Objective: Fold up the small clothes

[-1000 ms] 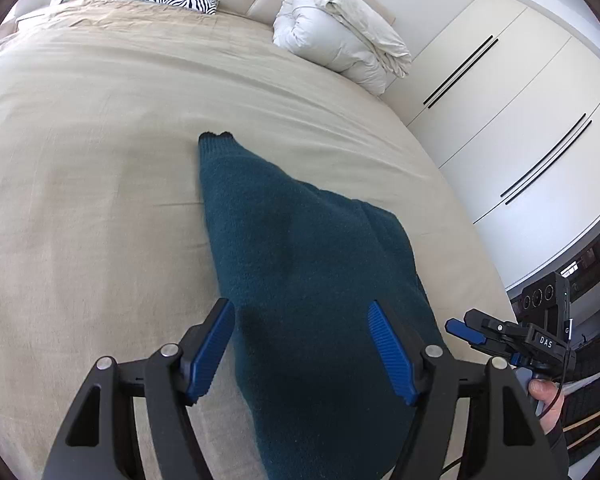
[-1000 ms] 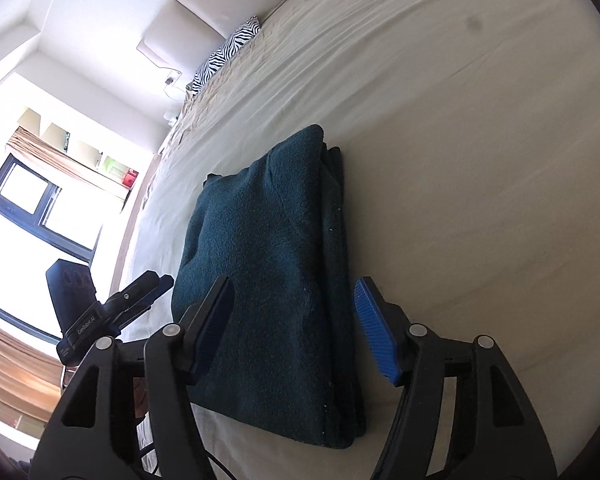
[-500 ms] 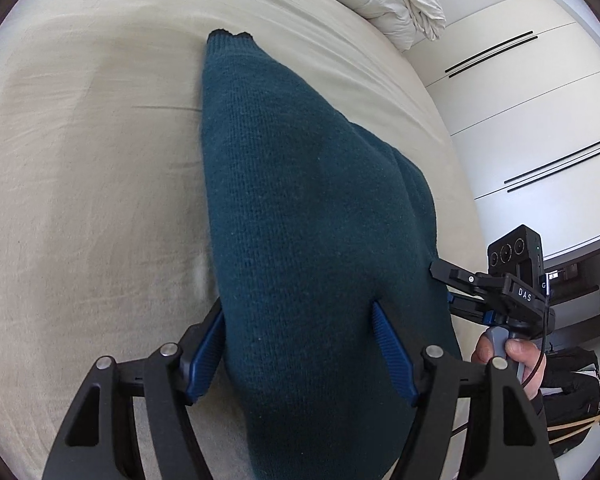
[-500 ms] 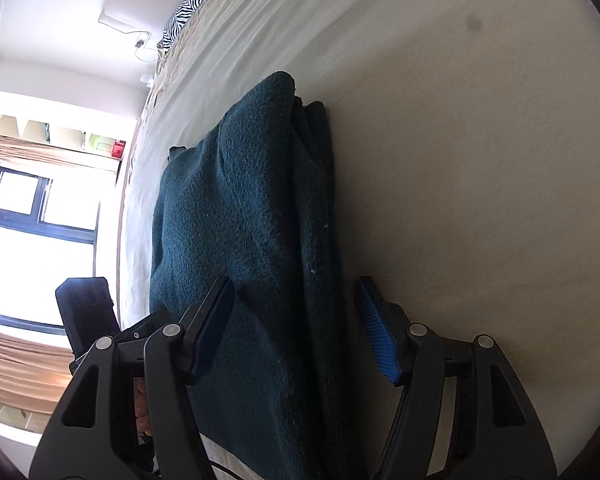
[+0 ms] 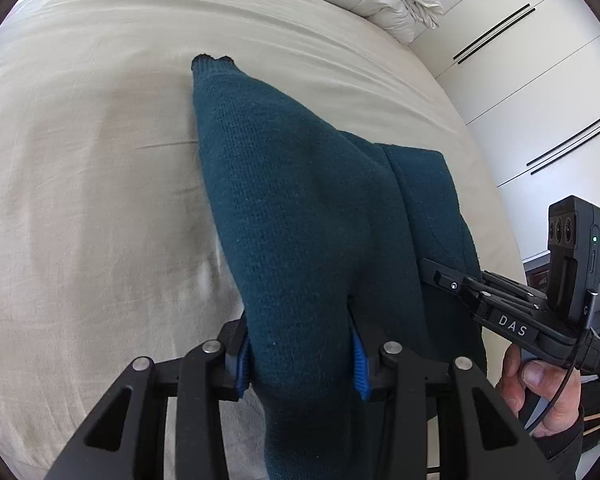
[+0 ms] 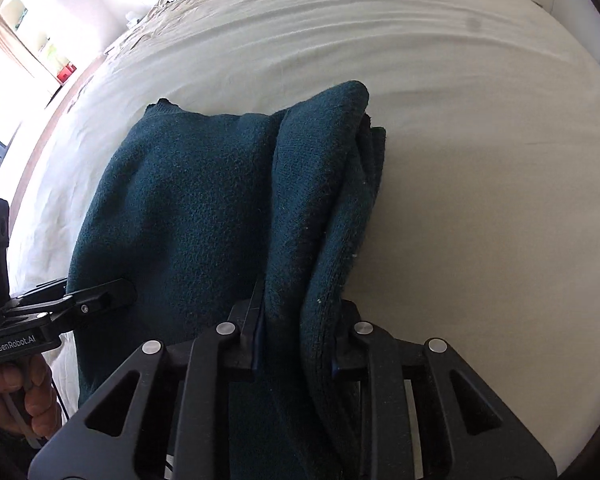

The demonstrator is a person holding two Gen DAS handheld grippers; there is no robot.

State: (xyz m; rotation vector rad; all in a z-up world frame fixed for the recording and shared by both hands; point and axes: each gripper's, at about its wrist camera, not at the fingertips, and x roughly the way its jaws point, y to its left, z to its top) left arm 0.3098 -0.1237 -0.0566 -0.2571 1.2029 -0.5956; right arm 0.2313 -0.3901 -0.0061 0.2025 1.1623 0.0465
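sweater (image 5: 300, 208) on bed (image 5: 80, 200) | left gripper (image 5: 302, 356), right gripper (image 6: 296, 344) fingers closing, clamping its folds

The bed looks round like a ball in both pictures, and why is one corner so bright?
Left wrist view: the fisheye lens bows the bed; the sweater stays sharp, evenly lit. Right wrist view: same bowing; the window is blown out white.

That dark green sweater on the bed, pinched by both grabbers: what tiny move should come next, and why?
Probably lift the near edge slightly and carry it toward the far end. Both the left gripper and right gripper are closing on bunched folds of the sweater, which lies on the bed partly folded.
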